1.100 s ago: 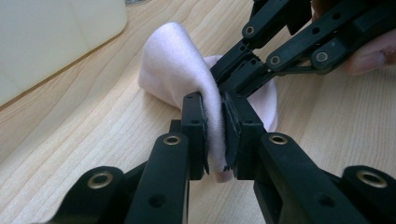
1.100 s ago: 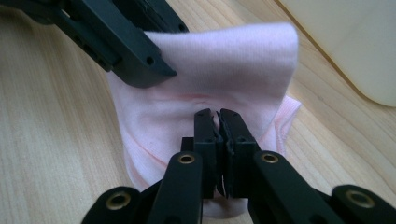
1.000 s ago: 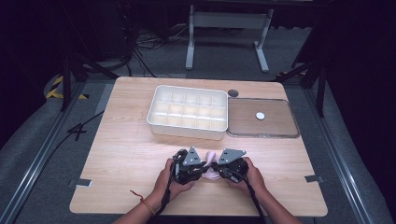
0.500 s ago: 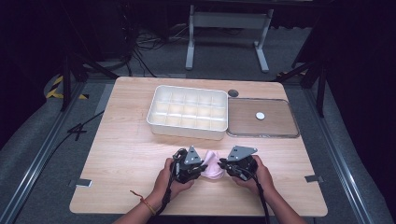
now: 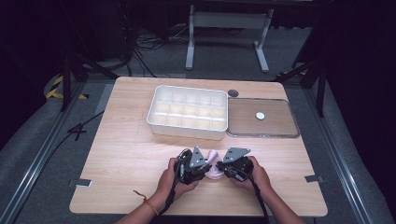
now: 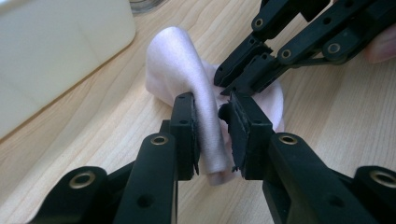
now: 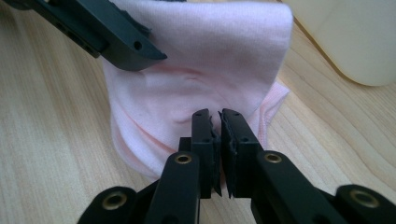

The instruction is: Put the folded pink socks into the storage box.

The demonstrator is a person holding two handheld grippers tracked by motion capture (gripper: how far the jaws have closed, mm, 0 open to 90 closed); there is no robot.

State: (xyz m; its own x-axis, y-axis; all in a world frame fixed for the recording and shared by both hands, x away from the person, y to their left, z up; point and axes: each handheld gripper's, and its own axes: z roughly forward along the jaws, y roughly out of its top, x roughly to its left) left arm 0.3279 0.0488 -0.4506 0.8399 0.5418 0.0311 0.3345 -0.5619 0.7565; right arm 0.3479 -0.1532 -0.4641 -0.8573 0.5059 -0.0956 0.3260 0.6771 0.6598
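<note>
A small pale pink cloth lies near the front middle of the wooden table, bunched into a raised fold. My left gripper comes at it from the left. Its jaws have just been opening, but the fold still stands between the pads and touches both. My right gripper faces it from the right. Its jaws have just been closing and stand almost together, pinching the cloth's lower edge. The right gripper's tips meet the cloth just beyond the left jaws.
A white tray with several compartments stands behind the cloth, its wall close by in both gripper views. To its right lies a flat clear lid with a small white disc on it. A dark round spot sits behind.
The two grippers have drawn slightly apart, and a little more pink cloth shows between them. Both hands stay at the same spot on the table.
</note>
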